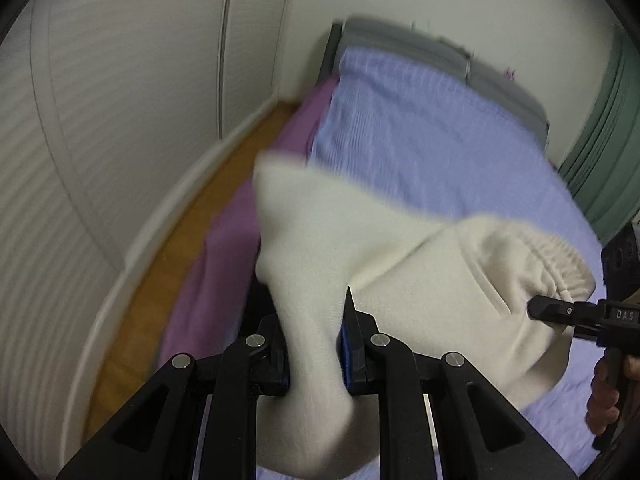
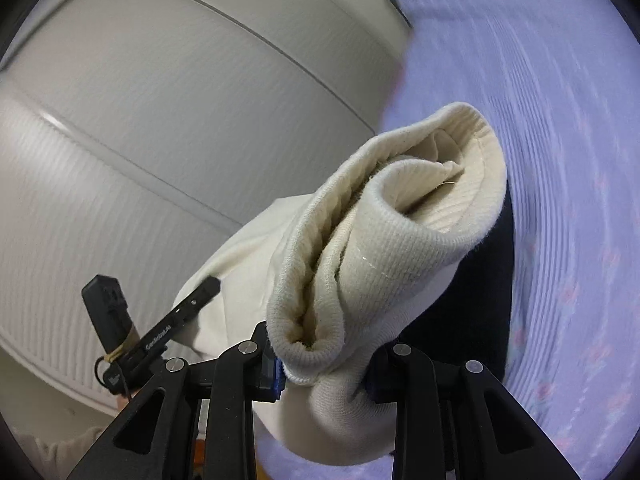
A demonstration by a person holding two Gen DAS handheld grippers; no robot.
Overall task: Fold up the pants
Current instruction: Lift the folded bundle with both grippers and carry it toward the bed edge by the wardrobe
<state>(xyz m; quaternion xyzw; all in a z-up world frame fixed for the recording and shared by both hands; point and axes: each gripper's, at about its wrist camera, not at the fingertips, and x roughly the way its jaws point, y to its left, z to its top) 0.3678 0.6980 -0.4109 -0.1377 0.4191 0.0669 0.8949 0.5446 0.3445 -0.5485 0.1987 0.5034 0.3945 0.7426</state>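
Left tongs (image 1: 316,344) pinch one pair of cream pants (image 1: 400,280), held up over the bed's light purple sheet (image 1: 420,128). One hand (image 1: 608,392) holds the right tongs (image 1: 536,308) at the waistband.

From the right wrist, right tongs (image 2: 324,376) grip the pants (image 2: 384,240) by two ribbed cuffs above the sheet (image 2: 560,160); left tongs (image 2: 214,282) sit beside.

1. From my left wrist view, cream pants (image 1: 360,264) bury the left tongs' (image 1: 314,360) pads.
2. The right tongs (image 2: 324,368) are likewise swallowed by the ribbed waistband (image 2: 400,216).
3. The bed (image 1: 440,140) smears with blur; its far end I can't resolve.
4. A hand (image 1: 608,396) is cut off at the frame edge.
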